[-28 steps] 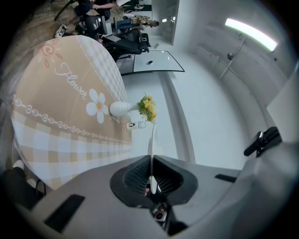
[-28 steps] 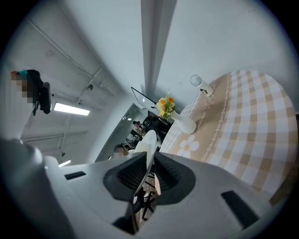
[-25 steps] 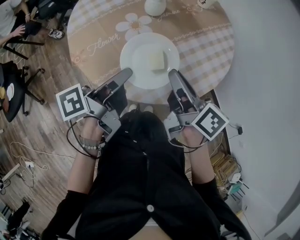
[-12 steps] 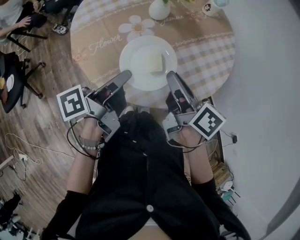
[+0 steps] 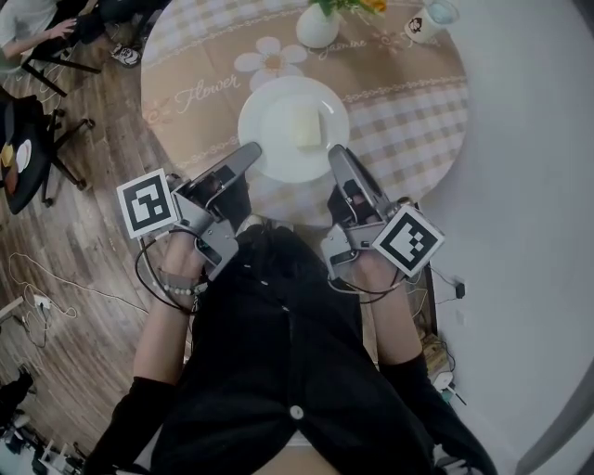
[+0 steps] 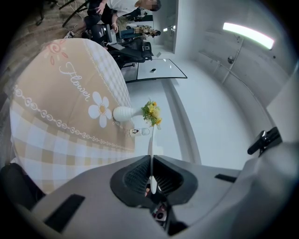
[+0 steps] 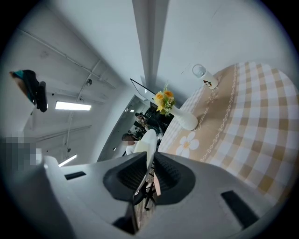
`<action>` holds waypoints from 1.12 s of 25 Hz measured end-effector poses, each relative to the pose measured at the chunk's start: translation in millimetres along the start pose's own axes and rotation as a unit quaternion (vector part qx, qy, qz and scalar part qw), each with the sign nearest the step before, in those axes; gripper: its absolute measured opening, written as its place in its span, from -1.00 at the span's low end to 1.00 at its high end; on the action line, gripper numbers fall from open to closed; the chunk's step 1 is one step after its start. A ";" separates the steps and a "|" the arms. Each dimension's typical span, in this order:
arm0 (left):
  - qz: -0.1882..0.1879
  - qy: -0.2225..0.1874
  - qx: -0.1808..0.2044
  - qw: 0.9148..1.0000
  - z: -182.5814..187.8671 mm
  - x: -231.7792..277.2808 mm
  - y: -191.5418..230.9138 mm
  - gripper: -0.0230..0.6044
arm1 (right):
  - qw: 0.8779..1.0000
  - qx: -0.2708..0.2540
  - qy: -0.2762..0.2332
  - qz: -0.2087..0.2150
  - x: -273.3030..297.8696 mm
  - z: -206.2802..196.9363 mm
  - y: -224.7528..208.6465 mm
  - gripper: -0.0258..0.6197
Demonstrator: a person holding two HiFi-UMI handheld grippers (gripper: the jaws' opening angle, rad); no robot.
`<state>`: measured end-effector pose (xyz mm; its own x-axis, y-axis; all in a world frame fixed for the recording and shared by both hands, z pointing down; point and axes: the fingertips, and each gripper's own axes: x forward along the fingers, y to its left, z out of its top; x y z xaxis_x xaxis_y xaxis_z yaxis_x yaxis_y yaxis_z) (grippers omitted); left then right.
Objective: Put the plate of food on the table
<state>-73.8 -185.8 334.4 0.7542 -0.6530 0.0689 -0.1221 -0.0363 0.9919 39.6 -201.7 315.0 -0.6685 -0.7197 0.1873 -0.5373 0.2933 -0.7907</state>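
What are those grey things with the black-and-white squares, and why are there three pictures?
They are hand-held grippers, like big tongs with two jaws. A person holds one in each hand, and the squares are markers that are part of them. The head view comes from a camera on the person's head, looking down. The two gripper views come from small cameras riding on each gripper, looking along its jaws. The left gripper and the right gripper each pinch the rim of a white plate with a pale square of food on it. Under it is a round table with a flowery cloth, a white vase of yellow flowers and a cup.
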 end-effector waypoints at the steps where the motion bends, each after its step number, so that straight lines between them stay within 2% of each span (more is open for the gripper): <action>1: 0.002 0.000 0.000 1.000 0.5 2.1 1.7 -0.89 | 1.000 0.001 0.002 -0.001 0.9 1.0 -2.7 -0.80; 14: 0.028 0.002 -0.009 1.000 9.5 24.3 27.5 -0.89 | 1.000 0.013 0.023 -0.001 21.1 3.1 -34.2 -0.81; 28: 0.063 0.030 -0.014 0.997 17.0 53.5 68.2 -0.89 | 0.998 0.039 0.040 -0.023 40.3 -3.9 -82.6 -0.81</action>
<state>-52.7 -236.1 403.8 0.7717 -0.6041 0.1987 -0.2012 0.0644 0.9774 55.0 -252.6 390.2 -0.6850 -0.6772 0.2686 -0.5286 0.2083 -0.8229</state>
